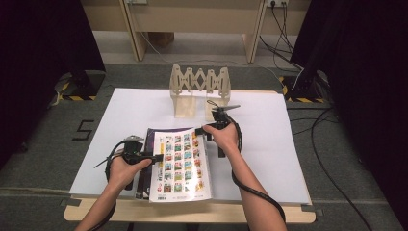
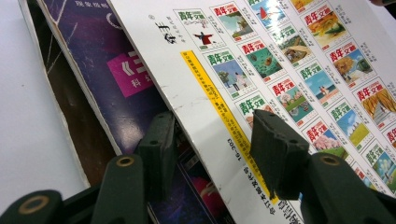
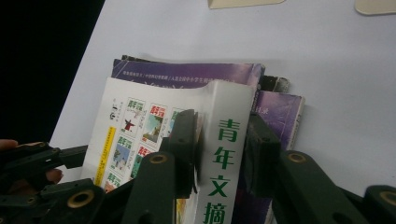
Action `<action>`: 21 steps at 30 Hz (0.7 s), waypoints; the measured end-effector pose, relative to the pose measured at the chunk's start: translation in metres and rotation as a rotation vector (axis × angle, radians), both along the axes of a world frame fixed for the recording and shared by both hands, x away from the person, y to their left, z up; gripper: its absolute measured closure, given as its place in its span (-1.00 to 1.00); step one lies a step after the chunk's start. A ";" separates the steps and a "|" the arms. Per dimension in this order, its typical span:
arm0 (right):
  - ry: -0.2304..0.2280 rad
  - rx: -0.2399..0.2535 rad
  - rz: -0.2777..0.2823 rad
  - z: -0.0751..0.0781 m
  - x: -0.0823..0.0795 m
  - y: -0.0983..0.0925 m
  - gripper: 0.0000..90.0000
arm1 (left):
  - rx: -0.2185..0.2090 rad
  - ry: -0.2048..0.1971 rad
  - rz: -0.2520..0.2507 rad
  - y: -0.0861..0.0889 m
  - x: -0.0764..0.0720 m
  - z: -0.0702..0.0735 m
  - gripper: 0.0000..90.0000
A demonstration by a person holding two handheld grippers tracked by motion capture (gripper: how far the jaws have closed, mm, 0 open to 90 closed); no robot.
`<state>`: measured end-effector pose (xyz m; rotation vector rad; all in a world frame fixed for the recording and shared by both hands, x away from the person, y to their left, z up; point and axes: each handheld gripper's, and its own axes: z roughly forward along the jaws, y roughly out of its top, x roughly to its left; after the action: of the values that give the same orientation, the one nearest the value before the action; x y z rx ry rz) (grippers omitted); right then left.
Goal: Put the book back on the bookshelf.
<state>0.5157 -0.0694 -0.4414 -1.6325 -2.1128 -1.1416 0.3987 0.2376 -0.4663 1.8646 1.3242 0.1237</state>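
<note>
the top magazine (image 1: 181, 163) is lying on a stack at the table's (image 1: 269, 159) near edge. the right gripper (image 3: 219, 149) is straddling its spine, pads just apart from it. the left gripper (image 2: 210, 144) is standing open around its free edge.

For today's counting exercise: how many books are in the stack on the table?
3 at least: white picture-grid book on top, purple book beneath it, dark worn book lowest. More may be hidden underneath.

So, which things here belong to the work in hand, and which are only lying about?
In the work:
- white-covered thick magazine with small colour pictures
- left gripper
- right gripper

Lying about:
- purple book underneath
- pale wooden folding rack
- white table sheet
</note>
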 end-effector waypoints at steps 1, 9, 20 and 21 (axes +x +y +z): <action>0.000 0.000 0.000 0.000 0.000 0.000 0.58 | 0.000 0.000 0.000 0.000 0.000 0.000 0.13; 0.006 0.010 -0.001 0.010 -0.002 0.003 0.62 | -0.056 -0.079 0.112 0.033 -0.003 0.002 0.00; -0.007 0.040 -0.003 0.022 -0.005 0.005 0.65 | -0.054 -0.128 0.235 0.065 -0.006 -0.006 -0.07; -0.021 0.041 -0.001 0.023 -0.006 0.005 0.65 | -0.012 -0.195 0.294 0.067 -0.008 -0.010 -0.08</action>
<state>0.5101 -0.0640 -0.4185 -1.6110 -2.0870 -1.2000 0.3903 0.3051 -0.4760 1.5930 1.4486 0.4376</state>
